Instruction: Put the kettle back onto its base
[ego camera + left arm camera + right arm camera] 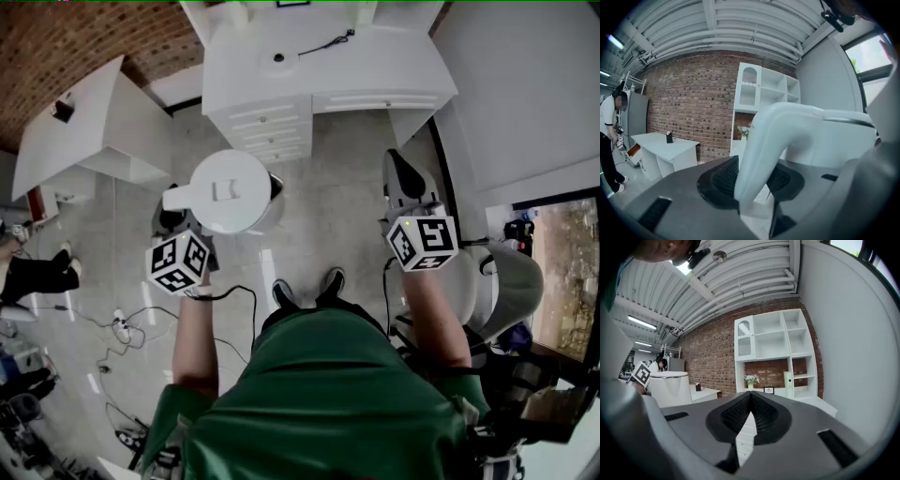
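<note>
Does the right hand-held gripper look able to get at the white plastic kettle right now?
Probably yes: nothing stands between the right hand-held gripper and the white plastic kettle, whose handle the left hand-held gripper grips.

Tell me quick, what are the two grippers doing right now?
Left gripper: closed on the white kettle handle.
Right gripper: shut, holding nothing.

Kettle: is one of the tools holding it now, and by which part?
Yes. The left tool holds the white kettle by its handle, with the jaws closed on it from both sides. The right tool is shut and empty.
</note>
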Tool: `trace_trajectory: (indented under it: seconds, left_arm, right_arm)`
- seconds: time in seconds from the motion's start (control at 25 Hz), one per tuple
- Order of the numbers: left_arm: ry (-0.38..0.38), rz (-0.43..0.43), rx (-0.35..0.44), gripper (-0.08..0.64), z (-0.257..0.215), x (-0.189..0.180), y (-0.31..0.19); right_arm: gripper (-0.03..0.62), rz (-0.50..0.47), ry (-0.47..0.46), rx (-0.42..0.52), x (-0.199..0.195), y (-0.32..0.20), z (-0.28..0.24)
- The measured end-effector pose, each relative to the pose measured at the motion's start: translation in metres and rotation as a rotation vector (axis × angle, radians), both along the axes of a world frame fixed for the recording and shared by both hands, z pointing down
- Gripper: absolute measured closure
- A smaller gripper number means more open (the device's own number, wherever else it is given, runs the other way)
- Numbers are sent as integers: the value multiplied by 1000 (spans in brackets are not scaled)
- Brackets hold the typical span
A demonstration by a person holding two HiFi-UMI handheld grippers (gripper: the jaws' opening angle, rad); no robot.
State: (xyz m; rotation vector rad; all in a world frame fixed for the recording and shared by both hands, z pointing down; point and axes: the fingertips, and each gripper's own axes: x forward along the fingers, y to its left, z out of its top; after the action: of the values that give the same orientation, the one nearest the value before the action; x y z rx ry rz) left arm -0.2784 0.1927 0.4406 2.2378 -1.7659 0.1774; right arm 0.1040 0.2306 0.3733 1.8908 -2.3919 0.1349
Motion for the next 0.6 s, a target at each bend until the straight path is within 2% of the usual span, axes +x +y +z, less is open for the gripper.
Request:
trace_trajectory:
  seconds: [0.16, 0.28, 0.6]
  left_arm:
    - [0, -2, 53, 399, -15, -39, -10]
    - [28, -2, 42, 399, -8, -57, -12]
    - [48, 12, 18, 399, -6, -84, -1]
  right_arm:
    - [571, -14, 11, 24, -50, -7, 3]
    - [571, -24, 24, 24, -76, -6, 5]
    - [569, -21, 2, 45, -108, 13, -12]
